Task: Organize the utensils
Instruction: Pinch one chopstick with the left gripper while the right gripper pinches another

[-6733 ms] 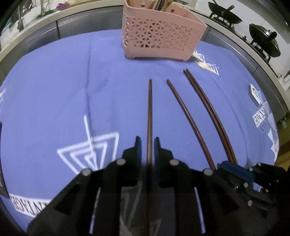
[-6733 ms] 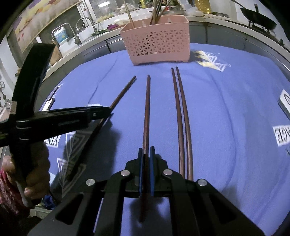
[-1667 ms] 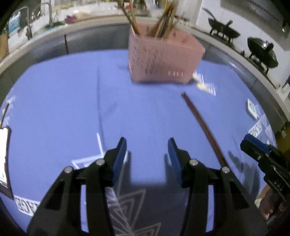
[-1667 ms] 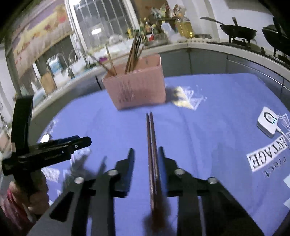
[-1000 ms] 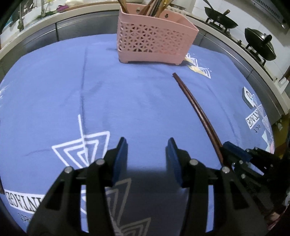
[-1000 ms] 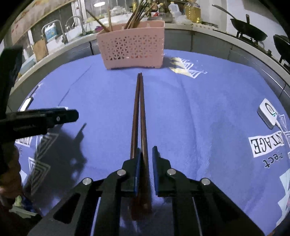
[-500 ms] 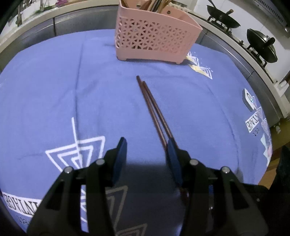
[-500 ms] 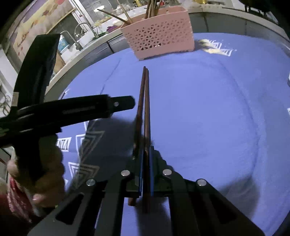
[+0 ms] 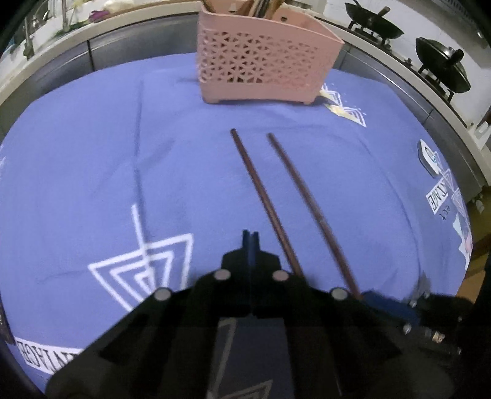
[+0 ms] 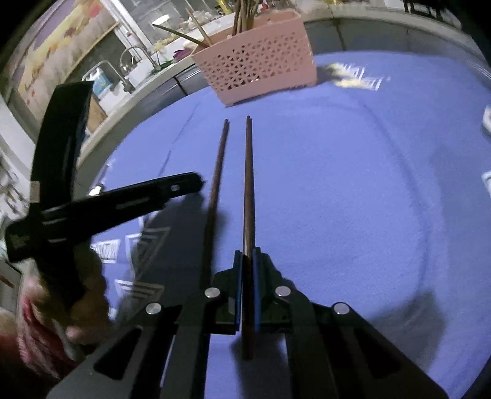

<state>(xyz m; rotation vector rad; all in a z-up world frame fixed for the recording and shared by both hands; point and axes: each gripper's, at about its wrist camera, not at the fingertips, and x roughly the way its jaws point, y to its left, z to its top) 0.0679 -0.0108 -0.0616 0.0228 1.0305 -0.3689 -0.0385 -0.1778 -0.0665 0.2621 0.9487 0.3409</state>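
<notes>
Two dark brown chopsticks lie fanned apart over the blue cloth [image 9: 92,153]. My right gripper [image 10: 248,254] is shut on the right chopstick [image 10: 248,184], which also shows as the right chopstick [image 9: 307,208] running to that gripper's blue pad at lower right. The left chopstick [image 10: 216,190], also the left chopstick [image 9: 260,196], runs just left of the right gripper's fingers; whether it rests on the cloth I cannot tell. My left gripper [image 9: 251,236] is shut with nothing between its pads, just left of both sticks. The pink lattice basket [image 9: 264,58] with several utensils stands at the far side.
Two black woks [image 9: 373,24] sit on a stove at the back right. A small white device [image 9: 428,156] lies near the cloth's right edge. A sink tap [image 10: 129,61] is at the back left. A hand [image 10: 76,291] grips the left gripper [image 10: 196,183].
The left gripper's jaws have shut on nothing. The two chopsticks, side by side in the right gripper before, have spread apart, and only one stays between its pads.
</notes>
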